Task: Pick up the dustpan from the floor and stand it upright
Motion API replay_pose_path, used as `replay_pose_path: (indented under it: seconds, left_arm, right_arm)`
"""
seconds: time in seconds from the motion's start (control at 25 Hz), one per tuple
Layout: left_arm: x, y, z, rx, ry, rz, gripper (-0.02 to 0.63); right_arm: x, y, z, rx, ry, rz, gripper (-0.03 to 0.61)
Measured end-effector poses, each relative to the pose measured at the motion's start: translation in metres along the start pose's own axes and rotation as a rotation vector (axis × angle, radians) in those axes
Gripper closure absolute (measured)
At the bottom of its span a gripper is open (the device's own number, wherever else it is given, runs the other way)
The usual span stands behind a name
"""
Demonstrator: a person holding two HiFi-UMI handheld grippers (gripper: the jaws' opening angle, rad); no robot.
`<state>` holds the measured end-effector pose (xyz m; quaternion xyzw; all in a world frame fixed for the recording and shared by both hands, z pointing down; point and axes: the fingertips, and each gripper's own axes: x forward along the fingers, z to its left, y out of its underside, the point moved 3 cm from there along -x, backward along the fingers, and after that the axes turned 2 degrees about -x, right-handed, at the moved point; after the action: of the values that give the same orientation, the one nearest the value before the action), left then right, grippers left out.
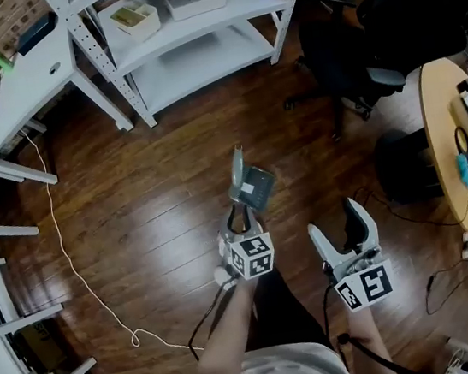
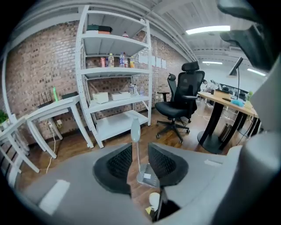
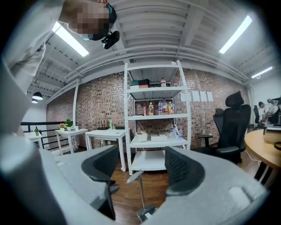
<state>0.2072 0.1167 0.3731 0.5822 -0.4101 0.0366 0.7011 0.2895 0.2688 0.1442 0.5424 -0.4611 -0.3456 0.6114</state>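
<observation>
The grey dustpan (image 1: 254, 188) stands upright on the wooden floor, with its long handle (image 1: 237, 162) pointing up. My left gripper (image 1: 238, 217) is just in front of it. In the left gripper view the thin handle (image 2: 135, 129) and the pan (image 2: 147, 176) show through the narrow gap of the left gripper (image 2: 139, 160). The pads do not press on the handle. My right gripper (image 1: 333, 218) hangs to the right of the dustpan, apart from it. The right gripper (image 3: 142, 165) stands wide open and empty, and it sees the dustpan (image 3: 147, 214) below on the floor.
A white shelving unit (image 1: 197, 49) stands at the back, with a white table (image 1: 21, 82) to its left. A black office chair (image 1: 370, 50) and a round wooden table (image 1: 462, 150) are on the right. A white cable (image 1: 72, 265) runs across the floor at the left.
</observation>
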Motion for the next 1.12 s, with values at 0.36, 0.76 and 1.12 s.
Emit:
replay_pose_path:
  seconds: [0.36, 0.76, 1.12]
  left_arm:
    - [-0.165, -0.044, 0.0, -0.02, -0.084, -0.228, 0.454]
    - [-0.372, -0.068, -0.129, -0.194, -0.081, -0.473, 0.35]
    - [-0.428, -0.101, -0.191, -0.115, 0.025, -0.575, 0.336]
  right_arm:
    - [-0.066, -0.014, 0.019, -0.052, -0.166, -0.006, 0.259]
    - [-0.225, -0.019, -0.011, -0.011, -0.243, -0.028, 0.258]
    - [-0.289, -0.065, -0.025, -0.05, -0.246, -0.094, 0.258]
